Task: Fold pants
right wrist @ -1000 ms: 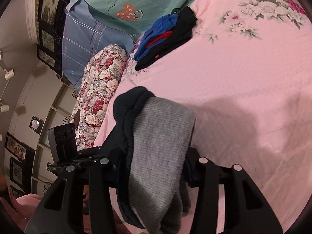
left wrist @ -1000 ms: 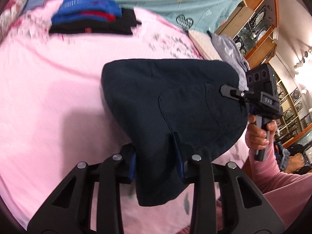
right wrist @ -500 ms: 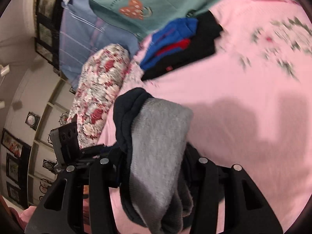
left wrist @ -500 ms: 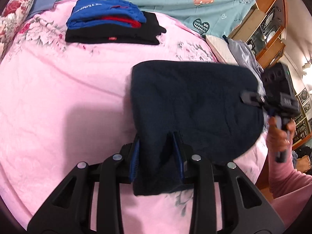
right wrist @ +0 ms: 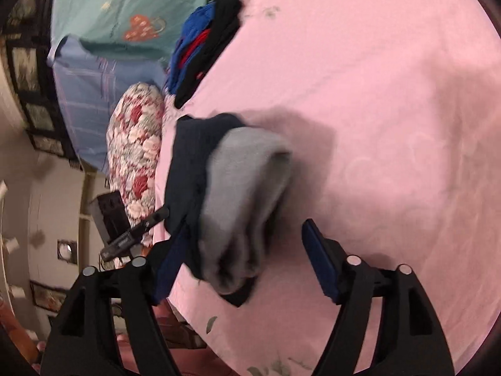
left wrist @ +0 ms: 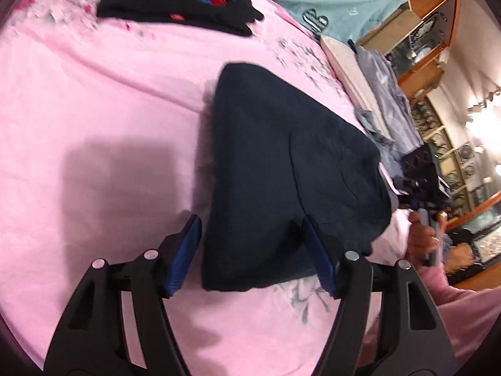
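The dark navy pants (left wrist: 281, 169) lie folded on the pink bed sheet (left wrist: 94, 109). My left gripper (left wrist: 250, 232) is open, its blue pads either side of the near edge of the pants. In the right wrist view the pants (right wrist: 200, 156) show their grey inner lining (right wrist: 247, 185) in a bunched fold. My right gripper (right wrist: 247, 244) is open around that end, the cloth lying loose between the pads. The right gripper also shows in the left wrist view (left wrist: 419, 181), at the far right end of the pants.
A stack of folded blue, red and black clothes (left wrist: 175, 3) lies at the far end of the bed, also in the right wrist view (right wrist: 206, 40). A floral pillow (right wrist: 134, 144) and grey clothes (left wrist: 385, 100) lie at the bed's edges. Wooden shelves (left wrist: 432, 31) stand beyond.
Both grippers were shut on the pants and held them up. They lowered the pants onto the sheet and both have opened, letting go of the cloth.
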### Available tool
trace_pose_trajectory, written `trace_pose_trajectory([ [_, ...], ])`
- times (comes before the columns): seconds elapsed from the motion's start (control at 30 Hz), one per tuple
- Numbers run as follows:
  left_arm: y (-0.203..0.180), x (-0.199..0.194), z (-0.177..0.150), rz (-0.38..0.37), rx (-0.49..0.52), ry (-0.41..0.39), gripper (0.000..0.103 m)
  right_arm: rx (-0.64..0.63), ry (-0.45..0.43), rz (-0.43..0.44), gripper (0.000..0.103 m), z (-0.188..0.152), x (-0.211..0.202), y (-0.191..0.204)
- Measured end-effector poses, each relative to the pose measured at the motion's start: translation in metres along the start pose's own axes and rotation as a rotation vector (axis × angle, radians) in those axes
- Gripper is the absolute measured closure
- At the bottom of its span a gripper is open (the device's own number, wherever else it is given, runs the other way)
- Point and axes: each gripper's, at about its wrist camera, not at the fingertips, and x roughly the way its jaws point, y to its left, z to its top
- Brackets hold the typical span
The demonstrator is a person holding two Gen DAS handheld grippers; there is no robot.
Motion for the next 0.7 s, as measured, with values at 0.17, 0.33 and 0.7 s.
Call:
trace_pose_trajectory([
  [0.17,0.018,0.017,0.009,-0.18,-0.072,0.046,0.034,0.01,0.09,0.123,0.026,0.029,0.046,0.013],
  [0.33,0.029,0.013,0.005,-0.208,-0.138,0.024,0.066,-0.083,0.113,-0.068,0.057,0.034,0.074,0.049],
  [0.7,-0.02,-0.039,0.005,-0.131,-0.011,-0.143,0.077,-0.262,0.013,0.002,0.077,0.023,0.044,0.093],
])
